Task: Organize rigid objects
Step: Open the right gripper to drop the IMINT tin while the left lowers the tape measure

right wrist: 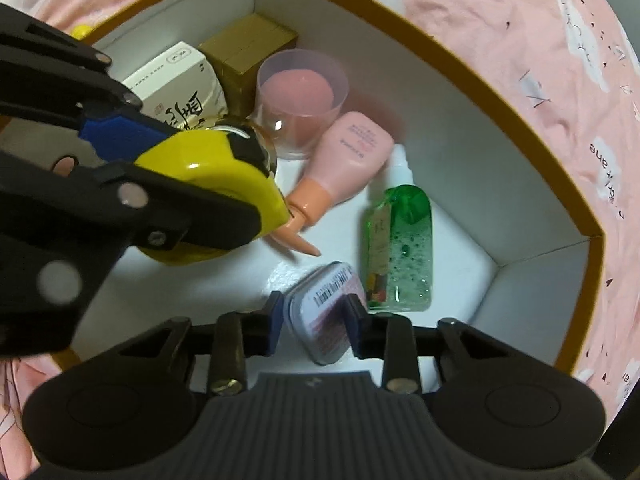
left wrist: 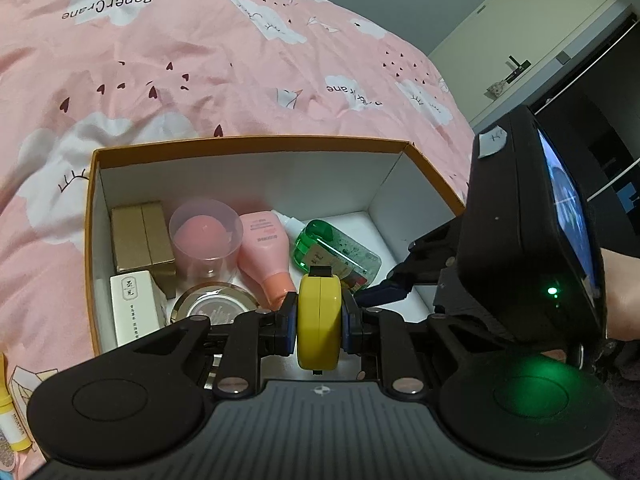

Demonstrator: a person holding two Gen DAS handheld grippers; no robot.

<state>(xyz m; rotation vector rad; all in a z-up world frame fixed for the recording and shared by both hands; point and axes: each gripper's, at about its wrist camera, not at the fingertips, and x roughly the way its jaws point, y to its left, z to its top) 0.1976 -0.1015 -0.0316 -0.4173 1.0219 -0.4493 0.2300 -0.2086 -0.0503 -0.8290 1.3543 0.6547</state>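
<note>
The open cardboard box [left wrist: 248, 146] sat on a pink bedspread [left wrist: 200, 60], its orange-edged walls rising well above the contents. Its left half was crowded: a gold carton [right wrist: 248, 46] in the far corner, a white carton [right wrist: 176, 80] just beside it, a clear cup holding a pink sponge [right wrist: 300, 96], a pink pump bottle [right wrist: 344, 160] lying on its side, and a green gel bottle [right wrist: 400, 248] lying flat nearer the right wall. Bare white floor remained along the right wall and the near edge.

A round compact [left wrist: 214, 306] was half hidden behind the left gripper [left wrist: 319, 320], and the print on the cartons was too small to read.

The left gripper's fingers [left wrist: 289, 326] were closed narrowly on a yellow tape measure [left wrist: 319, 320], held edge-on above the box near the pump bottle's nozzle. The right gripper [right wrist: 316, 320] reached into the box's near right area, its fingers [right wrist: 274, 320] pressed against both sides of a small white tin [right wrist: 324, 312] at the floor, just beside the gel bottle.
</note>
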